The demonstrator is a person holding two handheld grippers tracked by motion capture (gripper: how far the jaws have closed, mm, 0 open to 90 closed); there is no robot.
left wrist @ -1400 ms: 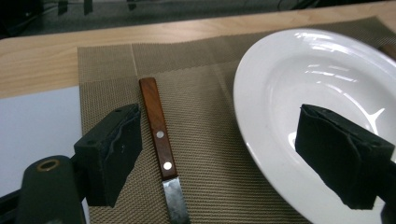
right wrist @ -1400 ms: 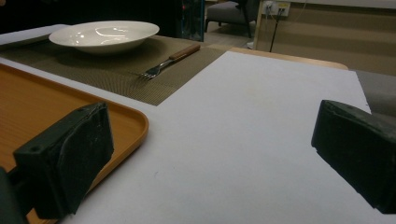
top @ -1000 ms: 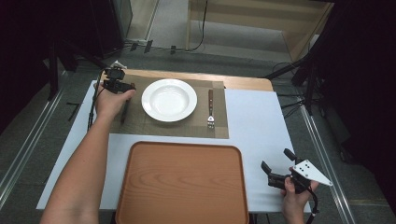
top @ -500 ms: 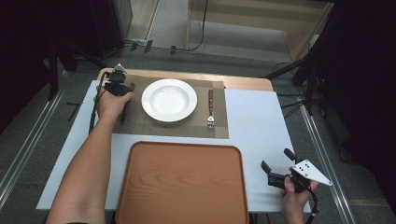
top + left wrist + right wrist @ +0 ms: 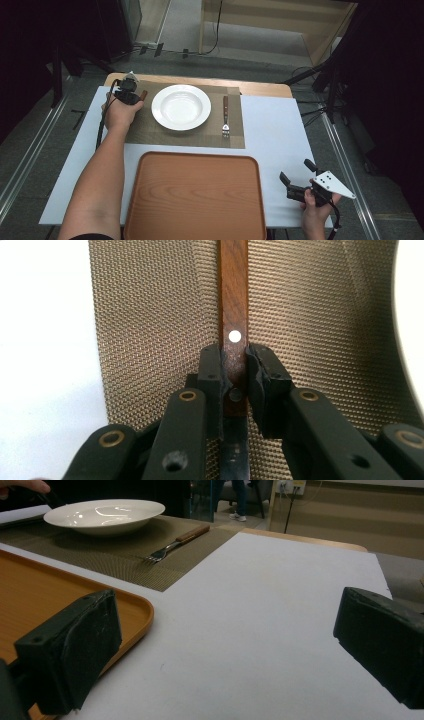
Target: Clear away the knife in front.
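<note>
the left gripper [image 5: 234, 377] is seen closed on a knife [image 5: 234, 315], its 2 black rubber-faced jaws pressed against either side of a narrow, dark brown wooden handle studded with 2 round metal rivets. 1 rivet sits just beyond the jaw tips and 1 lies between them. the flat metal blade runs back under the gripper toward the camera. the knife lies on a woven placemat [image 5: 150, 315] of fine tan mesh, whose straight left edge meets a smooth white table cover [image 5: 45, 340]. the curved white rim of a plate [image 5: 410, 315] is seen at the right of the knife.

from above, the left gripper [image 5: 127, 92] and its hand [image 5: 120, 112] are found just left of the round, glossy white plate [image 5: 181, 106], over the rectangular placemat [image 5: 150, 132]. a fork [image 5: 225, 116] with a brown wooden handle and metal tines lies on the placemat just right of the plate, apart from its rim.

a rectangular wooden-looking tray [image 5: 195, 197] with rounded corners and a raised lip is set nearer the person than the plate, close to the placemat's near edge. its surface is bare.

the right gripper [image 5: 297, 182] is held well to the right of the plate and beyond the tray's right edge, its jaws spread wide with nothing between them. a broad stretch of bare white table cover [image 5: 280, 610] is seen beyond its jaws, between the tray's rounded corner [image 5: 135, 612] and the table's edge.
</note>
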